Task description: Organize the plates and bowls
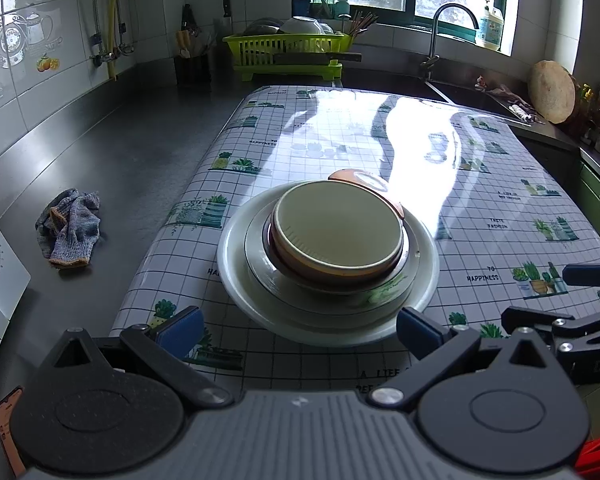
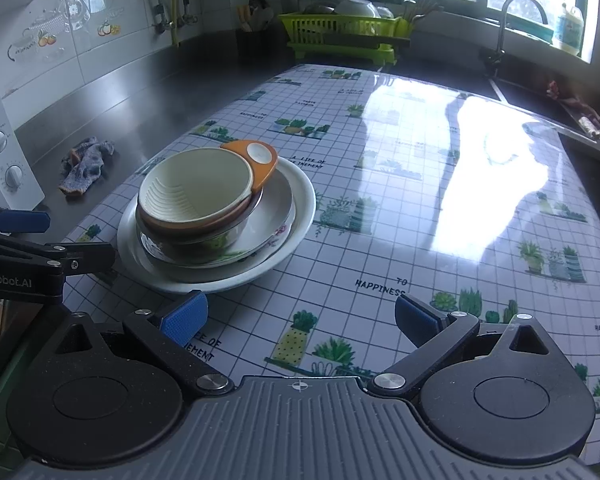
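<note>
Both the left hand-held gripper and right hand-held gripper gape empty; grip the stack ahead by opposite plate rims, level.

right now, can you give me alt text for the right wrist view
A stack of dishes sits on a plant-print tablecloth: a cream bowl nested in brown and metal bowls on white plates. The open right hand-held gripper hangs in front of it, empty.

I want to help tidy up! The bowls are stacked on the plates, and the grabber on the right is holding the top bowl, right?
Not quite. The bowls are stacked on the plates, but the right gripper is open and empty, as the right wrist view shows.
</note>
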{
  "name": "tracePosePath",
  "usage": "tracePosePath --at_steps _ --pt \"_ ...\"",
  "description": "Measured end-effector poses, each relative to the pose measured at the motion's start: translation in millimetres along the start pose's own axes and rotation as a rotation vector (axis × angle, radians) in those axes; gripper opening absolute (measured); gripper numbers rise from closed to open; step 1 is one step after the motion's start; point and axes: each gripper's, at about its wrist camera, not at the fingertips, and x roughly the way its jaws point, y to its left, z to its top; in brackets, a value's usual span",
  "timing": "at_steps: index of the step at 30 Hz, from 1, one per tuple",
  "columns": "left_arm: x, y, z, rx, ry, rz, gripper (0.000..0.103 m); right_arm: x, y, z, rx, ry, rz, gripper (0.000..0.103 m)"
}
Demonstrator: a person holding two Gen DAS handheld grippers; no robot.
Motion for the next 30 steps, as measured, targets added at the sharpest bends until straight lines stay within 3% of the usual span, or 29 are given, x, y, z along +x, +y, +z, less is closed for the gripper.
tracePosePath --at_steps 30 --pt "2.7 3.8 -5.4 0.002 0.013 0.015 0.103 4.8 3.2 0.9 -0.002 0.010 0.005 0.101"
